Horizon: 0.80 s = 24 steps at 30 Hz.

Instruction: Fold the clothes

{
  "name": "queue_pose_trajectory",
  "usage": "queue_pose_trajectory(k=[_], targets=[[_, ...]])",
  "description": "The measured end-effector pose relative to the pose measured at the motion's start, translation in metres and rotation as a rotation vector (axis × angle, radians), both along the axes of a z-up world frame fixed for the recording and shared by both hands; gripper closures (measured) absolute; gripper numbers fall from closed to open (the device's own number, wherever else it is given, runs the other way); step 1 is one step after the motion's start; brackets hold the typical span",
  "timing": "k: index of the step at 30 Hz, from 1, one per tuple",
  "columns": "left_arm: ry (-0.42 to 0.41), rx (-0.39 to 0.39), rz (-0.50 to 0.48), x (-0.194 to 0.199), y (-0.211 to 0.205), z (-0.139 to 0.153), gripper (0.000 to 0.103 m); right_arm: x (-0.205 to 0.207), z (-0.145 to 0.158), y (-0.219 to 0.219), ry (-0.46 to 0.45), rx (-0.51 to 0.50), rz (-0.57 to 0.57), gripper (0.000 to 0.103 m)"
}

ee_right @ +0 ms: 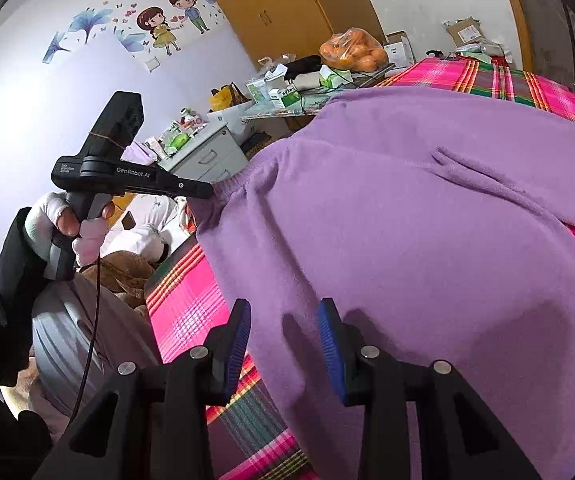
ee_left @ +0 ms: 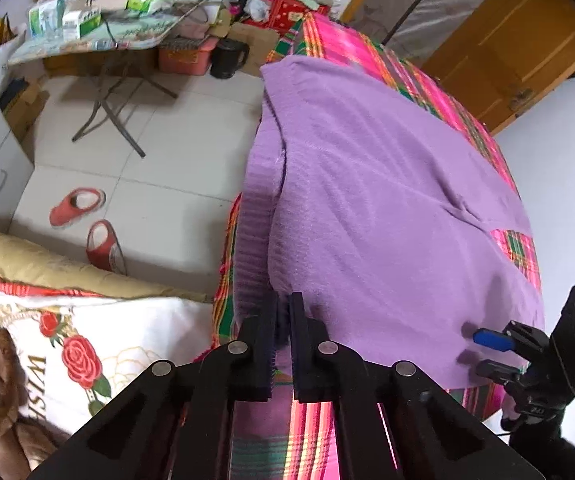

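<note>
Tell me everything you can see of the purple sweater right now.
The purple sweater is a soft, fuzzy knit with a ribbed band along one edge. It lies spread over the plaid bedspread, mostly flat with a few creases and part folded over itself. The left hand-held gripper is shut on its near ribbed edge; the right hand-held gripper stands open over the fabric.

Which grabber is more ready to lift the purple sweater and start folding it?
Left. The left gripper is already shut on the ribbed hem of the purple sweater, at its edge. The right gripper sits open over the cloth, pads apart, pinching nothing yet.
</note>
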<state>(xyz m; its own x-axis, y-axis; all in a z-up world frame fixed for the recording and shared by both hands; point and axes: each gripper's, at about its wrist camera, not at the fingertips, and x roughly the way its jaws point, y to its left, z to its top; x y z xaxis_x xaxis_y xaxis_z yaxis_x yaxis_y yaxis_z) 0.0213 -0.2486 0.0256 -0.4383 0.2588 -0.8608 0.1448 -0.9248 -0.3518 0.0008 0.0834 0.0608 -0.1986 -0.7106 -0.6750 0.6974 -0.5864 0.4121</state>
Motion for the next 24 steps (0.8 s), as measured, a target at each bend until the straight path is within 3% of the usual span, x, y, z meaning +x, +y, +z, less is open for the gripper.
queue_pose_trajectory(k=[11,16,21,23,24], targets=[[0.101,0.043,0.046,0.017,-0.022,0.019,0.099,0.004,-0.003,-0.010,0.013,-0.010,0.039,0.068],[0.078,0.046,0.032,0.022,-0.025,0.015,0.099,0.005,-0.020,-0.023,-0.004,0.050,0.083,0.070],[0.000,-0.049,0.049,0.017,-0.023,0.003,0.098,0.008,-0.019,-0.025,-0.004,0.027,0.107,0.071],[0.007,-0.100,0.104,0.018,-0.029,0.006,0.098,0.011,-0.016,-0.024,-0.007,-0.007,0.114,0.071],[0.031,-0.085,0.130,0.021,-0.033,0.011,0.098,0.010,-0.015,-0.023,-0.010,-0.025,0.113,0.071]])
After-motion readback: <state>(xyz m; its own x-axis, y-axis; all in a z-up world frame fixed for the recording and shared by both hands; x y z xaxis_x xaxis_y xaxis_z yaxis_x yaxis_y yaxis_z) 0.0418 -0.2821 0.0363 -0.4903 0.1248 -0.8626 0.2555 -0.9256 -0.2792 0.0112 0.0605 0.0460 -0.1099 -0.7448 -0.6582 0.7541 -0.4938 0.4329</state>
